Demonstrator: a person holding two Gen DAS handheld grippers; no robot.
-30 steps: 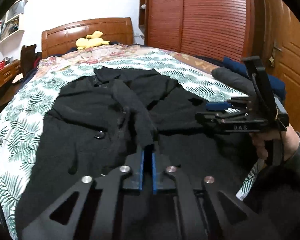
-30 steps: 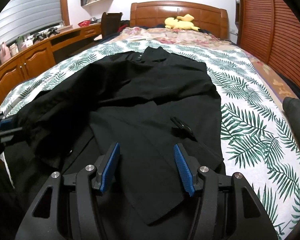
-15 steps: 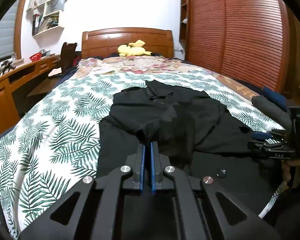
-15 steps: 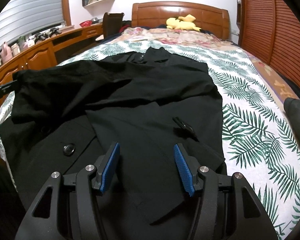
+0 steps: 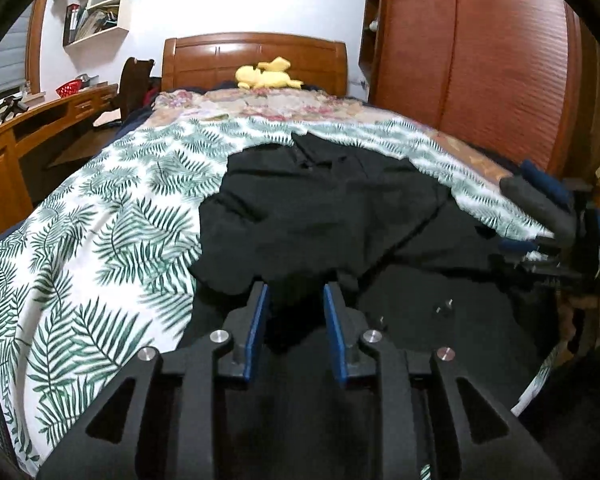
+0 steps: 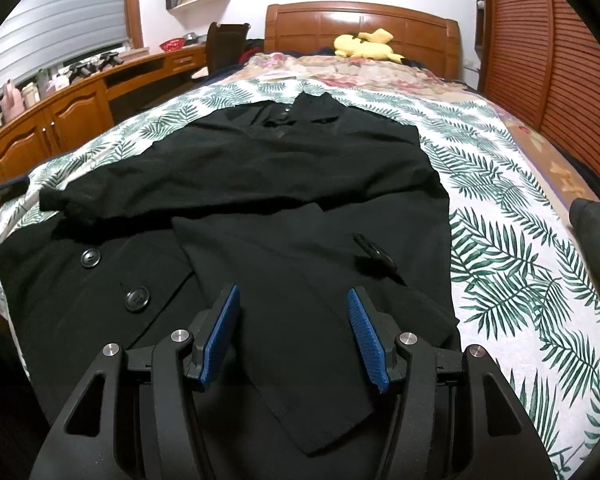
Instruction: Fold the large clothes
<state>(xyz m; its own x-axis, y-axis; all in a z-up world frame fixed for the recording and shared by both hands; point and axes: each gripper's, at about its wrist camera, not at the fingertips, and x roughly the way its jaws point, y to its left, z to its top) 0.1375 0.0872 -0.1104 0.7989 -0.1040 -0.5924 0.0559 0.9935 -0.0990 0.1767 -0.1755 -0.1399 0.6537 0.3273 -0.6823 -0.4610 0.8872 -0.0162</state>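
Left wrist view: my left gripper [image 5: 294, 324] has its jaws released, nothing between them, hovering over the near-left part of the black coat [image 5: 332, 216]. The right gripper [image 6: 294, 336] also has its jaws spread and empty, above the coat's lower front panel near the foot edge of the bed [image 6: 520, 208].

The coat lies on the leaf-print cover with its collar toward the headboard [image 6: 360, 20] and its hem toward me, so its long axis runs straight away from both jaws. One sleeve [image 6: 180, 188] is laid crosswise over the chest, its cuff ending near the bed's left edge. My left gripper is the nearer one to that cuff; judging by this, the next fold starts from the left side or the hem.

The hem is cut off below both views. Black on black hides most seams and layer edges.
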